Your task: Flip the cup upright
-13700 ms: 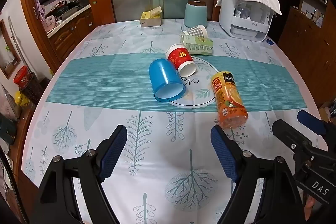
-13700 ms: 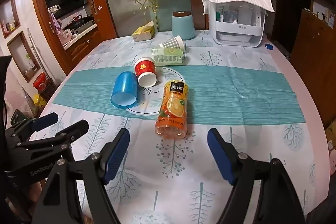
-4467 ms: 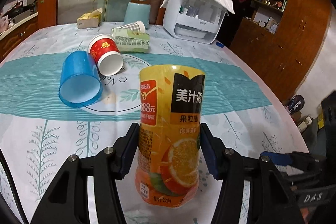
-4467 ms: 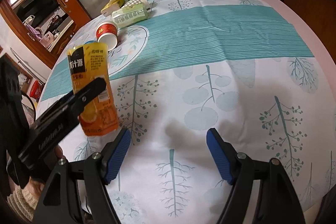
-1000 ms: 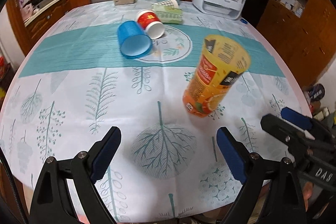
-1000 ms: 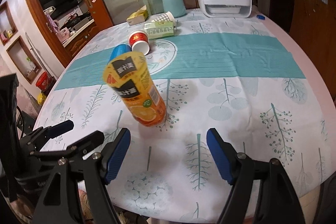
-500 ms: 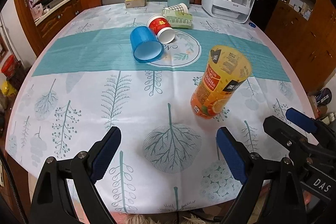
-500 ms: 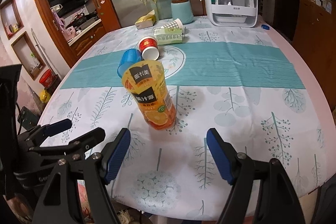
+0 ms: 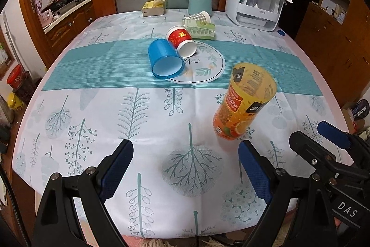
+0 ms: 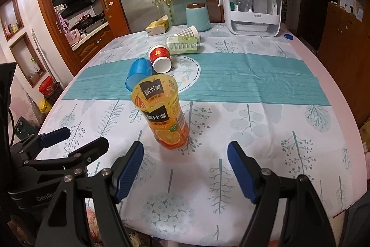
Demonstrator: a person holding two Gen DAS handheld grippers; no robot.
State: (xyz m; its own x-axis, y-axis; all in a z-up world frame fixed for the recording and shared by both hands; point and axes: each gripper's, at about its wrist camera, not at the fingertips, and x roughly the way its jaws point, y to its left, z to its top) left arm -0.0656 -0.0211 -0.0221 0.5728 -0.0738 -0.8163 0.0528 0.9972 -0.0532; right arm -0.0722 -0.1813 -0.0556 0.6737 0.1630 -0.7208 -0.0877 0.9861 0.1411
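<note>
The orange juice-label cup [image 9: 242,105] stands upright on the tablecloth, mouth up; it also shows in the right wrist view [image 10: 163,111]. A blue cup [image 9: 164,59] and a red paper cup [image 9: 182,42] lie on their sides on the teal runner, also seen as the blue cup [image 10: 137,73] and the red cup [image 10: 160,57] from the right. My left gripper [image 9: 185,170] is open and empty, near the table's front edge, left of the orange cup. My right gripper [image 10: 185,170] is open and empty, just short of it.
A checked paper cup [image 9: 200,15] and a green carton [image 9: 201,29] lie on their sides further back. A pale blue canister [image 9: 200,2], a tissue box [image 9: 153,9] and a white appliance with a cloth on top [image 9: 254,4] stand at the far edge.
Both grippers have drawn back and risen a little from the upright orange cup. The cup has not moved.
</note>
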